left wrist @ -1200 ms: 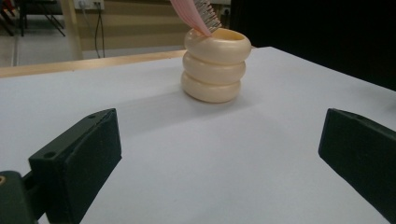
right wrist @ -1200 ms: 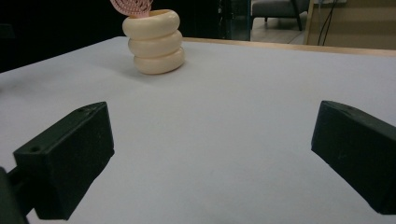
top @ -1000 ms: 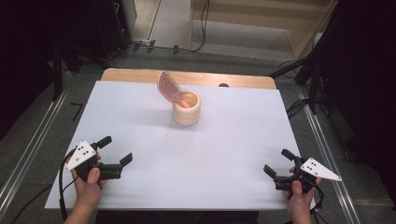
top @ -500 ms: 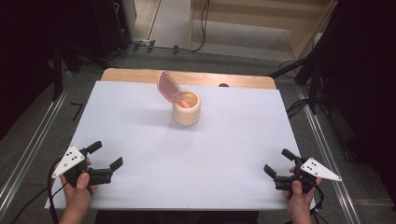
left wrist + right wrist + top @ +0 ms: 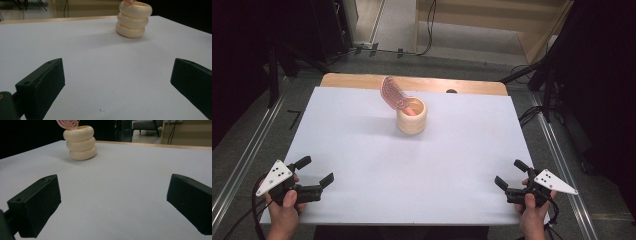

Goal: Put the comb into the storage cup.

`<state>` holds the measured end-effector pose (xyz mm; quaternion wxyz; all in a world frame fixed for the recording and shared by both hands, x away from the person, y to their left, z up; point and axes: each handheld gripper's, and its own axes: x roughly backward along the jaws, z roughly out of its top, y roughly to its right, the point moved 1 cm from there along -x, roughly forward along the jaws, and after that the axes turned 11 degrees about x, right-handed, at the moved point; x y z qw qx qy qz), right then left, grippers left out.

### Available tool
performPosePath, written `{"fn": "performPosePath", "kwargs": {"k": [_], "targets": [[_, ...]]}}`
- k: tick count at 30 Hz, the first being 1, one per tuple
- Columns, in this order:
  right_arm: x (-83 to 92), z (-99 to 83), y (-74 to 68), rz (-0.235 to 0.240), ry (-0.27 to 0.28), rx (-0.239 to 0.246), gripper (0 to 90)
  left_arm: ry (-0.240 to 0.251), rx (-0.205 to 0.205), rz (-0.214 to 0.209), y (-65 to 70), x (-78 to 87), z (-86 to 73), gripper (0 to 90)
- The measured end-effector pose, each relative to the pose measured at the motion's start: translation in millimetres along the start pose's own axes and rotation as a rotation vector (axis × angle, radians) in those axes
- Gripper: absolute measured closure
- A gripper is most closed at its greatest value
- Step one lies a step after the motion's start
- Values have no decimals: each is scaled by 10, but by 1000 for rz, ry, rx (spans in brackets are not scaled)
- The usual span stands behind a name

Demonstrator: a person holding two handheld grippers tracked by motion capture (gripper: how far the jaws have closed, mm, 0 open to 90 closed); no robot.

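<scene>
High view: white tabletop (image 5: pixel 362 130); ringed cream holder (image 5: pixel 412 116) at far centre, pink slotted utensil (image 5: pixel 392 94) standing in it. Left gripper (image 5: pixel 314 170) and right gripper (image 5: pixel 511 173) at near corners, fingers spread, empty.
Left gripper view: holder (image 5: pixel 133 19) far ahead, right.
Right gripper view: holder (image 5: pixel 80 143) far ahead, left.

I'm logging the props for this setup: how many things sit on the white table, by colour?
Cream: 1, the ribbed holder
Pink: 1, the slotted utensil standing in the holder
Black: 2, the left gripper and right gripper, both open
Total: 4
</scene>
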<state>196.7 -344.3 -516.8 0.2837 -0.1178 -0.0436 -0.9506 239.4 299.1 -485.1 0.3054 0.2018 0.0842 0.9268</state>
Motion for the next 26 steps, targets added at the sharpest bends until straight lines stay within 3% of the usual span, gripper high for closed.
{"fn": "performPosePath", "kwargs": {"k": [7, 11, 18, 26], "targets": [[-1, -3, 4, -1, 2, 1, 0, -3, -27, 10, -67, 61, -20, 0], [0, -7, 7, 0, 5, -2, 0, 8, -11, 1, -103, 66, -42, 0], [-10, -7, 2, 3, 1, 9, 0, 37, 56, -9, -171, 97, -68, 0], [-6, -10, 6, -4, 2, 5, 0, 21, 46, -9, -158, 63, -77, 0]]}}
